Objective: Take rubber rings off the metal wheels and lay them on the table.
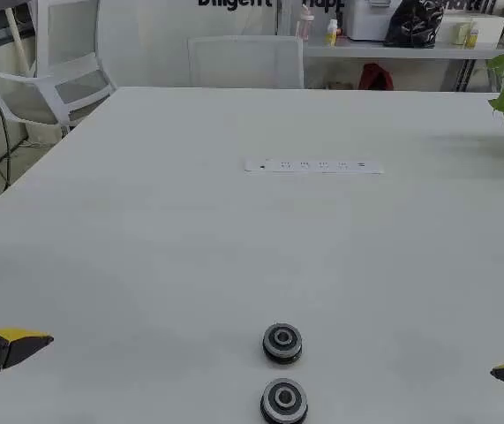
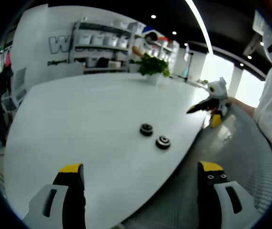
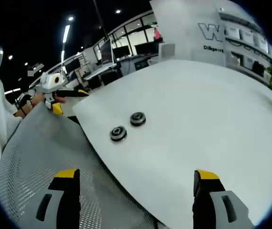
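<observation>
Wide open and empty, left gripper (image 2: 140, 167) and right gripper (image 3: 136, 174) should pin 1 of 2 small black-ringed metal wheels (image 1: 282, 343) to the white table (image 1: 234, 247), then peel its rubber ring (image 1: 267, 347).

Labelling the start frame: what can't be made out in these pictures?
- Near wheel: the head view's bottom edge cuts its lower rim.
- Rubber rings on the near wheel and far wheel: too small in both gripper views to tell rubber from metal.
- Left gripper, right gripper: the head view's side edges cut both off past a yellow tip.
- Power strip: markings too small, head view.
</observation>
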`<action>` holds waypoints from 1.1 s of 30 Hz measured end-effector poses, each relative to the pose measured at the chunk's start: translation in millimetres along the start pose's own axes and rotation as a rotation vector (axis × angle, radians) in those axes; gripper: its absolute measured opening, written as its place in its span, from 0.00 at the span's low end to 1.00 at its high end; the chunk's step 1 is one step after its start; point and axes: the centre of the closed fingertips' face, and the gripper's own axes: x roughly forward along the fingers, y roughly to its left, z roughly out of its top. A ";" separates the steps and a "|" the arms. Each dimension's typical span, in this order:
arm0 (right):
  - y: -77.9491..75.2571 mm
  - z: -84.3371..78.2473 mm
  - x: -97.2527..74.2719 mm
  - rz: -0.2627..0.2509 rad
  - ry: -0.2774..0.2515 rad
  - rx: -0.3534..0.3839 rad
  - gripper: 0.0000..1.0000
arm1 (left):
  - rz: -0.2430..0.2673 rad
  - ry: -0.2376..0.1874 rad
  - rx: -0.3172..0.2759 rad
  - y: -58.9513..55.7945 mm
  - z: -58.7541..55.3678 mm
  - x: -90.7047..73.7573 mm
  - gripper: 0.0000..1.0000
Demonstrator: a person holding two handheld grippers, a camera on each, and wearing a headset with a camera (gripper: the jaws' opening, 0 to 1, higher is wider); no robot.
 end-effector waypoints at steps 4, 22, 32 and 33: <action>-0.5 1.0 -1.5 0.000 -0.008 0.007 0.99 | 0.000 0.007 0.002 1.6 -0.8 0.4 1.00; -4.0 4.7 -4.2 -0.007 -0.029 0.016 0.99 | 0.000 0.008 -0.003 2.0 -3.1 1.6 1.00; -4.5 5.8 -5.1 -0.011 -0.045 0.029 0.99 | -0.002 -0.006 -0.013 1.3 -2.1 1.5 1.00; -4.8 6.5 -5.4 -0.013 -0.049 0.031 0.99 | -0.003 -0.007 -0.014 1.1 -1.8 1.5 1.00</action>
